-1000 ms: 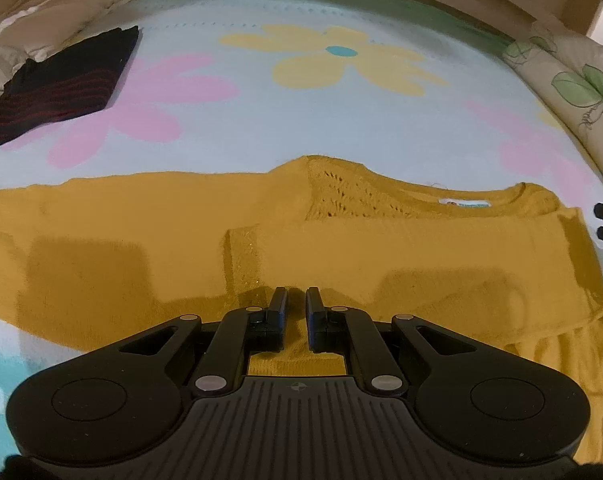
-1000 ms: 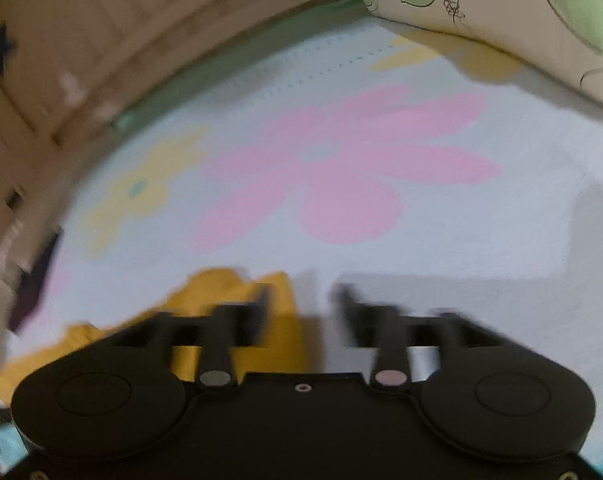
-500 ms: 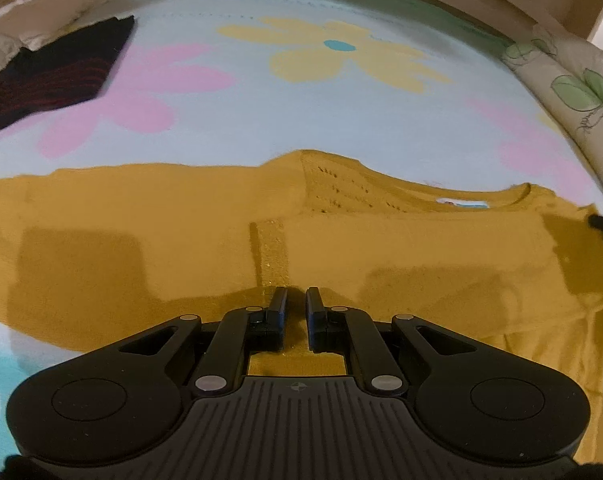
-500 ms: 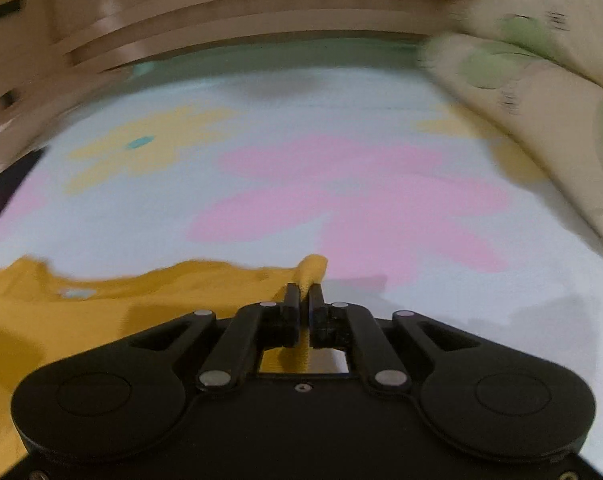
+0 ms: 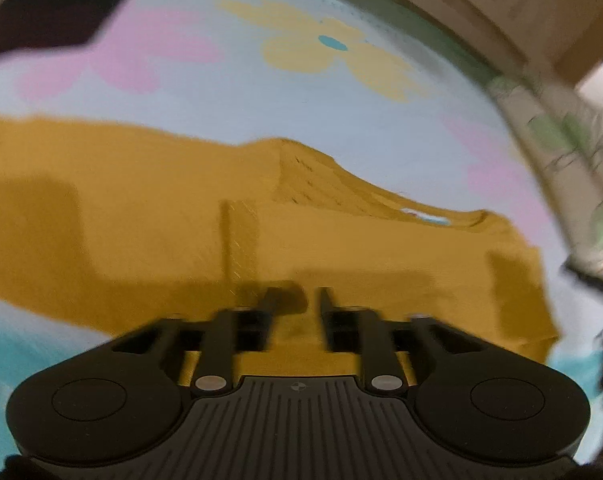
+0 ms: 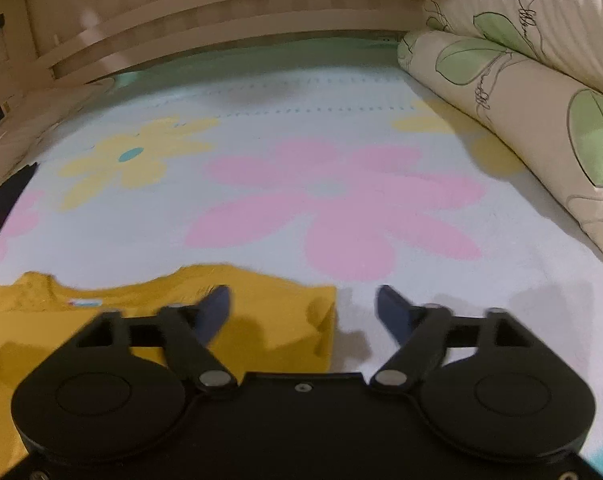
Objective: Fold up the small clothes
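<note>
A mustard-yellow knit sweater (image 5: 161, 208) lies flat across the flower-print bed sheet (image 5: 261, 112), a sleeve folded over its body. My left gripper (image 5: 295, 300) hovers over the sweater's near edge; its jaws are opening and nothing is pinched between them. In the right wrist view the sweater's shoulder end (image 6: 269, 312) lies at the lower left with its neck label showing. My right gripper (image 6: 303, 304) stands above that end, jaws opening wide, the left fingertip (image 6: 217, 300) over the fabric and the right one over bare sheet. Neither gripper holds the cloth.
A folded dark garment (image 5: 49, 20) lies at the far left of the bed. Rolled bedding with green leaf print (image 6: 521, 92) lines the right side. A wooden slatted headboard (image 6: 241, 4) borders the far edge.
Both grippers were shut on the sweater half a second ago and have let go. The right one rose a little; the left view tilted and blurred.
</note>
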Tool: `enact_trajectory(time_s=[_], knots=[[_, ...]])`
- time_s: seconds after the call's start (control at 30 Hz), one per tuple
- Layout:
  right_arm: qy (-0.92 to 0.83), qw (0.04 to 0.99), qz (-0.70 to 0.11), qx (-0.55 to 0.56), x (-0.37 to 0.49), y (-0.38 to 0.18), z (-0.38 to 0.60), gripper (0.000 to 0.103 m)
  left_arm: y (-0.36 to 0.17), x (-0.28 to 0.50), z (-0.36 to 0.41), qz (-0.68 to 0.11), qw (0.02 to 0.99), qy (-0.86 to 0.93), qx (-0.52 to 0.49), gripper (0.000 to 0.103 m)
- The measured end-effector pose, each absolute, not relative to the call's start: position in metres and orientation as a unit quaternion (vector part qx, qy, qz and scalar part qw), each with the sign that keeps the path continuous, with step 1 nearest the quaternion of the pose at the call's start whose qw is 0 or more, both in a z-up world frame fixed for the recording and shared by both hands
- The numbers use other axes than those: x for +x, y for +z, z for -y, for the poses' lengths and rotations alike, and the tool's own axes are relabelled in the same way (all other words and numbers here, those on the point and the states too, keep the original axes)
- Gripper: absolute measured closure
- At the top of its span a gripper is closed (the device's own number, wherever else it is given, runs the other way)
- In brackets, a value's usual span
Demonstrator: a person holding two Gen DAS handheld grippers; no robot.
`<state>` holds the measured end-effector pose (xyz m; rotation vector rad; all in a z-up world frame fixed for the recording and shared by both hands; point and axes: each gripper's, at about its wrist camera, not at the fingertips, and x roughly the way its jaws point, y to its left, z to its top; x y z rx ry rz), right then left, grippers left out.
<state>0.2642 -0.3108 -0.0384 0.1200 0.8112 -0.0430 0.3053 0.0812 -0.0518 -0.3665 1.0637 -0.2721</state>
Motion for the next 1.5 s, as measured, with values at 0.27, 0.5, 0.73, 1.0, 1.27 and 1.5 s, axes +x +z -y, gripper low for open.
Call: enact_trajectory(time_s=[0.27,0.5,0.73,1.0,1.27,1.5], knots=[[-0.053,0.858,-0.509,-0.038,0.233,-0.077,0.312,0.015,-0.047,0.296,-0.083,-0.495,0.842,-0.137,-0.167,0.057],[-0.056,0.883,-0.466,0.013,0.204,-0.038,0.303,0.007,-0.030,0.292,-0.099,-0.468,0.861,-0.112,-0.164,0.040],[0.025,0.868,-0.496,-0.004,0.177,-0.043,0.262,0.007,-0.018,0.282,-0.129,-0.451,0.873,-0.093,-0.162,0.037],[0.029,0.844,-0.528,0.091,0.156,-0.073,0.289,0.037,-0.014,0.278,-0.145,-0.447,0.874,-0.088,-0.167,0.037],[0.038,0.845,-0.531,0.052,0.155,-0.083,0.267,0.093,-0.010,0.276,-0.156,-0.438,0.878,-0.086,-0.175,0.035],[0.003,0.853,-0.521,0.036,0.146,-0.072,0.264,0.082,-0.010,0.278,-0.191,-0.428,0.879,-0.046,-0.204,0.027]])
